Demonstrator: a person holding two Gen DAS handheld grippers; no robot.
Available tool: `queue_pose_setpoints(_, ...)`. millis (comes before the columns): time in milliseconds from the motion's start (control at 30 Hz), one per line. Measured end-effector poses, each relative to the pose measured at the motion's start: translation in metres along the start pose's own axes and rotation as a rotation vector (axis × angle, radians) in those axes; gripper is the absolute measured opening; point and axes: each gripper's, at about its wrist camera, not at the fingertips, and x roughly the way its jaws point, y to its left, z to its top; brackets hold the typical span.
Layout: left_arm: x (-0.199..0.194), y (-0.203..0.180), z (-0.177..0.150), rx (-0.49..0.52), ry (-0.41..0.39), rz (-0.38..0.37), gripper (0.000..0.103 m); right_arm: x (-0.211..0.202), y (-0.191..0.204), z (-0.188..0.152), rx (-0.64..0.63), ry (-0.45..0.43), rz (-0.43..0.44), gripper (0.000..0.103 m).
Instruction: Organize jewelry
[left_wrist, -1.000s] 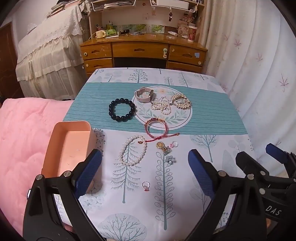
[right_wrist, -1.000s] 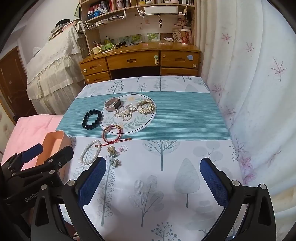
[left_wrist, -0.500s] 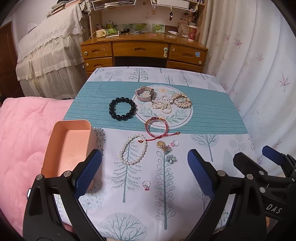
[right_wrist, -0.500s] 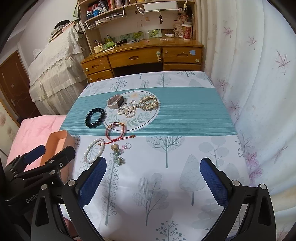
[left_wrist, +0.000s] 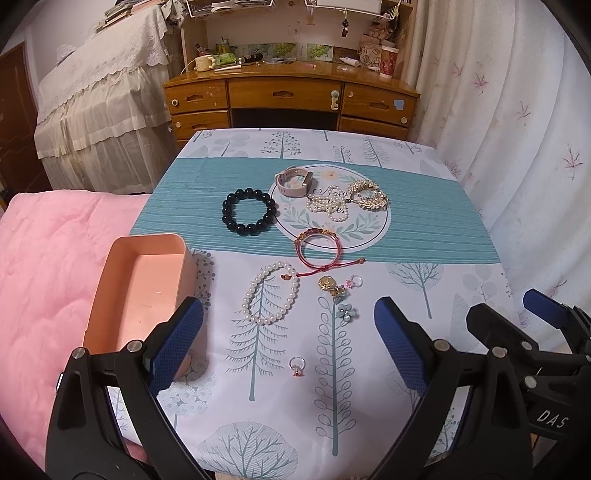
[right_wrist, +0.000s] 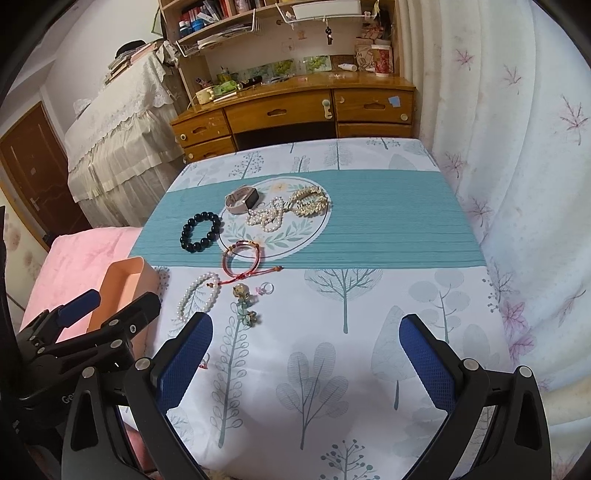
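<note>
Hovering over the table, left gripper and right gripper, jaws wide apart, both empty. Pearl bracelet, ring, black beads lie loose beside the pink tray.

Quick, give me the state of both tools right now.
Left tool: open, holding nothing, above the tablecloth near the pearl bracelet.
Right tool: open, holding nothing, over bare tablecloth.

Home bedroom: wooden desk, pink quilt, curtains.
</note>
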Motion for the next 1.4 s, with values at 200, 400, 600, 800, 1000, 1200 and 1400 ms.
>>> queue_pose_setpoints(200,0.002,0.001,-0.001,-0.004,0.008,-0.003,0.093,0.005,0.0,-0.001,0.006,0.011,0.005,0.103)
queue_pose_setpoints(400,0.002,0.001,-0.002,-0.005,0.012,-0.004,0.093,0.007,0.002,-0.003,0.009,0.017,0.01,0.103)
queue_pose_setpoints(600,0.004,0.002,-0.003,-0.009,0.015,-0.006,0.093,0.009,0.003,-0.004,0.007,0.016,0.012,0.103)
queue_pose_setpoints(800,0.007,0.006,-0.005,-0.016,0.023,-0.007,0.093,0.012,0.005,-0.006,0.009,0.026,0.023,0.103)
queue_pose_setpoints(1000,0.009,0.01,-0.005,-0.024,0.031,-0.002,0.092,0.018,0.006,-0.004,0.008,0.036,0.041,0.102)
queue_pose_setpoints(1200,0.014,0.013,-0.002,-0.03,0.042,-0.005,0.092,0.026,0.007,-0.001,0.009,0.053,0.062,0.101)
queue_pose_setpoints(1400,0.015,0.013,-0.001,-0.033,0.042,-0.006,0.092,0.029,0.013,0.003,-0.014,0.053,0.075,0.099)
